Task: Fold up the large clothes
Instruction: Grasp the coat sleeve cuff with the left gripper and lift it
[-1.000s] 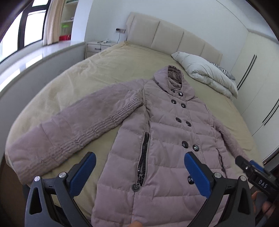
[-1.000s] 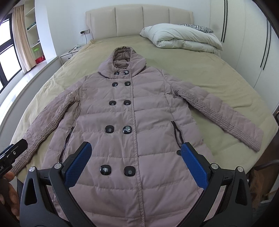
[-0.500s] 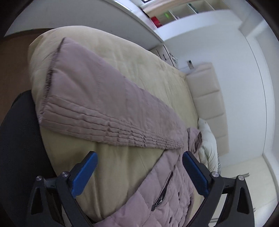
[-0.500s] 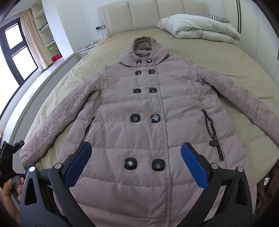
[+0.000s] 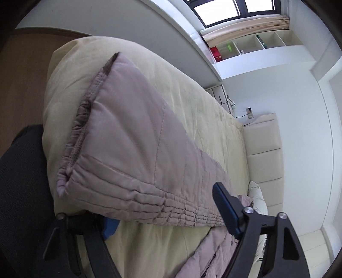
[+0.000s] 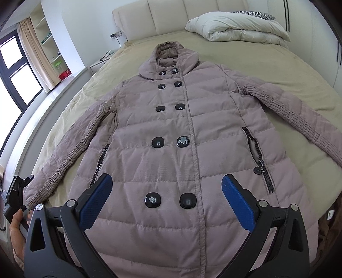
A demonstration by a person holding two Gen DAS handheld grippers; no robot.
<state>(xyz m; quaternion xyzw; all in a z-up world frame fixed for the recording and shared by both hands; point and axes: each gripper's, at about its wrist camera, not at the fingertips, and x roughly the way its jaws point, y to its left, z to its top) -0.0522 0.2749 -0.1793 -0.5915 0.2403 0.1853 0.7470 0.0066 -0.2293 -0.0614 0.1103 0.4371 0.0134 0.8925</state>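
The left gripper (image 5: 168, 210) is seen closing around the cuff end of the coat's sleeve (image 5: 132, 154), one blue pad tucked beneath the fabric, the other not yet pressed onto it. The right gripper (image 6: 166, 198) is held wide open above the lower front of the mauve quilted coat (image 6: 192, 132), gripping nothing. The coat is spread face up across the beige bed (image 6: 267, 70), hood toward the headboard (image 6: 171, 15) at the frame's top.

Both grippers: right gripper (image 6: 165, 197) and left gripper (image 5: 164, 216), black angular frames, blue ribbed pads, silver screws at pivots
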